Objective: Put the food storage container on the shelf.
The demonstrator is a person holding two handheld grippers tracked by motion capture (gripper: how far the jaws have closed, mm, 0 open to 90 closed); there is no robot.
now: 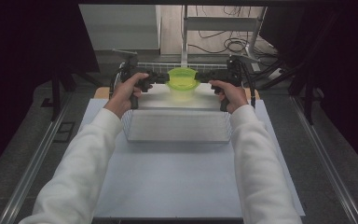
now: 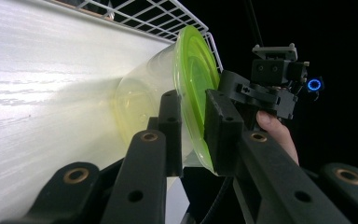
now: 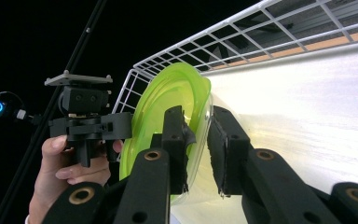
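Item one — green-lidded container (image 1: 182, 79), a clear tub with a lime-green lid. In the high view it sat at upper centre of the frame, at the far end of the white wire basket (image 1: 177, 125), between my two tools. Its underside was hidden behind the basket's bright inner surface, so I could not tell whether it rested on anything.

Item two — left gripper (image 1: 156, 78). It came in from the left of the container in the high view. In the left gripper view the lid's rim (image 2: 196, 88) passed between the two black jaws at centre frame; the jaws bracketed it closely, but I could not make out whether the pads pressed on it or had let go. The tub's body looked pale and blurred against the white glare at left.

Item three — right gripper (image 1: 209, 77). In the right gripper view the lid edge and clear wall stood in the gap between the jaws at lower centre; the left-hand pad lay against the lid, a sliver of space showed by the other pad. Grip or release — not settled from that.

Item four — basket mesh (image 3: 242, 42), upper right of the right gripper view, cut off by the frame edge.

Item five — white table top (image 1: 168, 182), lower centre of the high view, partly covered by both sleeves.
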